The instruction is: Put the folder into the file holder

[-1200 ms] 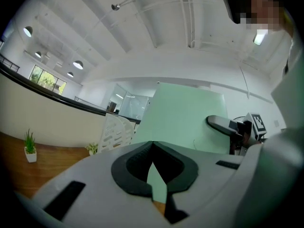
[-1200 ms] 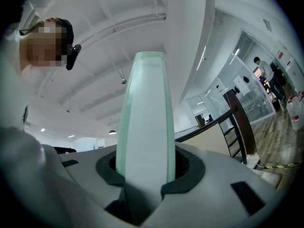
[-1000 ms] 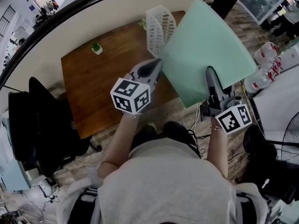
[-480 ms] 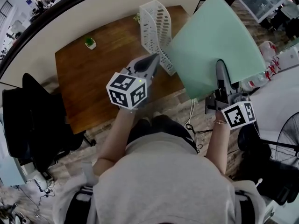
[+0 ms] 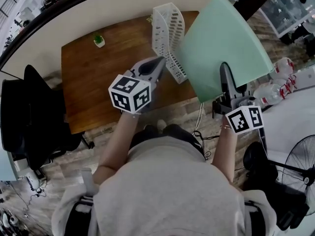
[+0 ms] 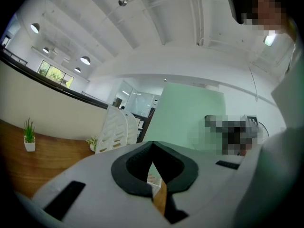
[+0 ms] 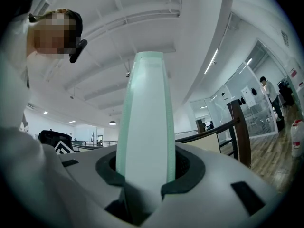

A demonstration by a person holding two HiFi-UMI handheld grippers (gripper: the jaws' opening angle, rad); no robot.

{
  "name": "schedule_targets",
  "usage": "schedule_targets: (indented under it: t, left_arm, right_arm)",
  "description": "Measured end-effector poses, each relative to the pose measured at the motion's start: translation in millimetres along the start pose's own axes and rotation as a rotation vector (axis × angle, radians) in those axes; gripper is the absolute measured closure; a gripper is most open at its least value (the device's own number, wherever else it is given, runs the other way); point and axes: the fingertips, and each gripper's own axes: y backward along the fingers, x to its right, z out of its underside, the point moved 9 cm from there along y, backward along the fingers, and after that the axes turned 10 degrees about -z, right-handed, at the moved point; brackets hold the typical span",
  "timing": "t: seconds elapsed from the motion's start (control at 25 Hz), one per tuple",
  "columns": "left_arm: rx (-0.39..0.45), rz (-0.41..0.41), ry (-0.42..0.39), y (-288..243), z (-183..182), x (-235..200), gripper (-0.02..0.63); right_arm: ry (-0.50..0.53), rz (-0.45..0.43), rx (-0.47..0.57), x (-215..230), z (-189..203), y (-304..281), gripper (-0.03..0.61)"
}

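Note:
A mint-green folder (image 5: 224, 43) is held up in the air, tilted, over the table's right end. My right gripper (image 5: 227, 80) is shut on its lower edge; in the right gripper view the folder's spine (image 7: 145, 122) stands upright between the jaws of that gripper (image 7: 145, 175). The white slotted file holder (image 5: 170, 36) stands on the wooden table (image 5: 93, 82), just left of the folder. My left gripper (image 5: 157, 65) hovers in front of the holder, shut and holding nothing. The left gripper view shows that gripper (image 6: 152, 146), the holder (image 6: 116, 127) and the folder (image 6: 190, 113) beyond it.
A small potted plant (image 5: 100, 41) sits at the table's far side. A black chair (image 5: 29, 117) stands left of the table. Water bottles (image 5: 275, 90) and a fan (image 5: 295, 166) are on the floor to the right. A curved wall runs behind the table.
The right gripper and folder have shifted slightly against the holder, still just to its right. The left gripper stays shut in front of the holder. The camera has moved a little.

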Motion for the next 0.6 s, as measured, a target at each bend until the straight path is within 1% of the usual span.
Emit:
schedule_targets:
  t: [0.2, 0.36, 0.6]
  left_arm:
    - [0.003, -0.032, 0.030, 2.4, 2.7, -2.2, 0.601]
    - [-0.001, -0.057, 0.056, 5.0, 5.8, -5.5, 0.601]
    - [-0.005, -0.081, 0.074, 9.0, 12.0, -6.7, 0.601]
  right_arm:
    - [0.007, -0.037, -0.027, 6.6, 5.5, -10.4, 0.405]
    - [-0.015, -0.052, -0.040, 12.4, 11.7, -16.5, 0.405]
    - [-0.004, -0.074, -0.065, 16.7, 15.6, -23.9, 0.405]
